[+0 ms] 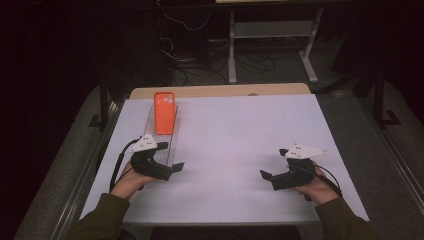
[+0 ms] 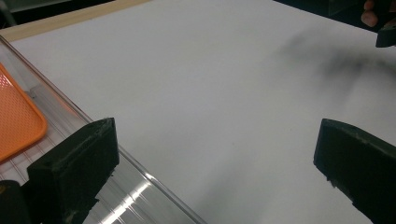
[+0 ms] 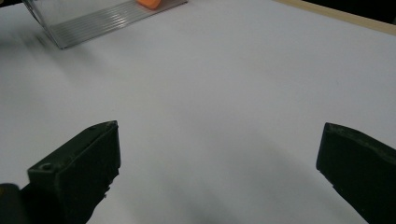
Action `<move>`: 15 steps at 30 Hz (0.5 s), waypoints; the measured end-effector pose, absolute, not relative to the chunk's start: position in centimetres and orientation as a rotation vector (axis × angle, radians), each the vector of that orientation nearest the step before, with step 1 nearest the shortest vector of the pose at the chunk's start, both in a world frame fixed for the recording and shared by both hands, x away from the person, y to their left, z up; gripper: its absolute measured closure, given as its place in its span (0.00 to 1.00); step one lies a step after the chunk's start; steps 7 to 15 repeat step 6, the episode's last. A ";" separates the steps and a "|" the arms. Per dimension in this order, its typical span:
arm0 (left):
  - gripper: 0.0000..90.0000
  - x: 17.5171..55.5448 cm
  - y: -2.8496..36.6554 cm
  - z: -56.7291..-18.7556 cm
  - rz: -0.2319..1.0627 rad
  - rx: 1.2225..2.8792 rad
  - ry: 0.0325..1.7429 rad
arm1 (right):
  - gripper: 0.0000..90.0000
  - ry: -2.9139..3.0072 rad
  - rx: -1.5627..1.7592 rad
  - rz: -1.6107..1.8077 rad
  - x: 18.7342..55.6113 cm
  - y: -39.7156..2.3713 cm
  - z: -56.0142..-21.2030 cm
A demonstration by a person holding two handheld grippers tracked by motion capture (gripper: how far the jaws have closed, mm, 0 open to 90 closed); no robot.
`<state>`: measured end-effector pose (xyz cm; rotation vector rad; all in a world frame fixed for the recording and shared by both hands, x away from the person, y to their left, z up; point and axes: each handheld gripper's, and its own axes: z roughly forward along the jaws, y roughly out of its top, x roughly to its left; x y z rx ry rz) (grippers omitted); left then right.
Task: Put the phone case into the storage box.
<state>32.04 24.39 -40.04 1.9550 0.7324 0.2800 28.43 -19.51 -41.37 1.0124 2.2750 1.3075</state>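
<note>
Orange case [image 1: 164,112] stands upright at the far end of a clear tray [image 1: 168,150], left of centre in the high view. The tray runs lengthwise down the white tabletop [image 1: 240,130] toward the bottom of the frame.

Lower left in that view, the left hand-held gripper [image 1: 171,156] sits just beside the tray's near end, its jaws spread and holding nothing. In the left gripper view the left jaw overlaps the tray's clear edge [image 2: 140,186], though whether they touch I cannot tell; the case [image 2: 16,121] shows as an orange corner at the left edge of the frame.

Lower right in the high view, the right hand-held gripper [image 1: 273,163] hovers low over bare tabletop, well apart from the tray, jaws spread and empty. In the right gripper view the tray [image 3: 93,18] lies in the upper left, with a bit of the case [image 3: 150,3] at the top edge.
</note>
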 end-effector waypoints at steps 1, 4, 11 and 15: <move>0.00 32.0 24.4 -40.1 0.278 1.954 0.733 | 0.00 2.275 1.012 1.307 28.4 -19.5 -41.4; 0.00 32.1 24.5 -40.0 0.282 1.955 0.727 | 0.00 2.274 1.006 1.309 28.4 -19.5 -41.4; 0.00 32.1 24.5 -40.1 0.278 1.948 0.738 | 0.00 2.274 1.006 1.308 28.4 -19.6 -41.3; 0.00 32.1 24.5 -40.1 0.278 1.948 0.738 | 0.00 2.274 1.006 1.308 28.4 -19.6 -41.3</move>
